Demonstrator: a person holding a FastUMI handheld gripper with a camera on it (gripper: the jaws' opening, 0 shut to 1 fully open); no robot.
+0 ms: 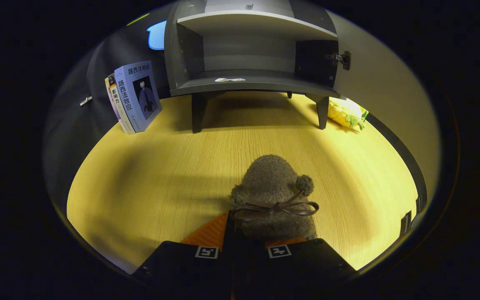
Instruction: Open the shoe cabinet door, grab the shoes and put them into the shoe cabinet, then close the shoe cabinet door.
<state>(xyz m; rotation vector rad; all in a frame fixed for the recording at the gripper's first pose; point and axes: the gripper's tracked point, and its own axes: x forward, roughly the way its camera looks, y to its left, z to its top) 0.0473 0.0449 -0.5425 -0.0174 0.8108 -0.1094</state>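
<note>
Got my claw (246, 233) clamped on the fuzzy shoe (273, 196); shoe cabinet (248, 79) stands open dead ahead, so lift clear of the table (148, 175), slide onto its bottom shelf.

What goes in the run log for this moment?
gripper: shut on fuzzy brown bow-tied shoe | grey shoe cabinet: door open, beyond fingers | step: carrying

blue book (140, 96): cover and spine read 路西法效应 | book behind it (113, 99): spine reads 影响力 | tongs (246, 233): closed on fuzzy shoe (271, 187)
</note>
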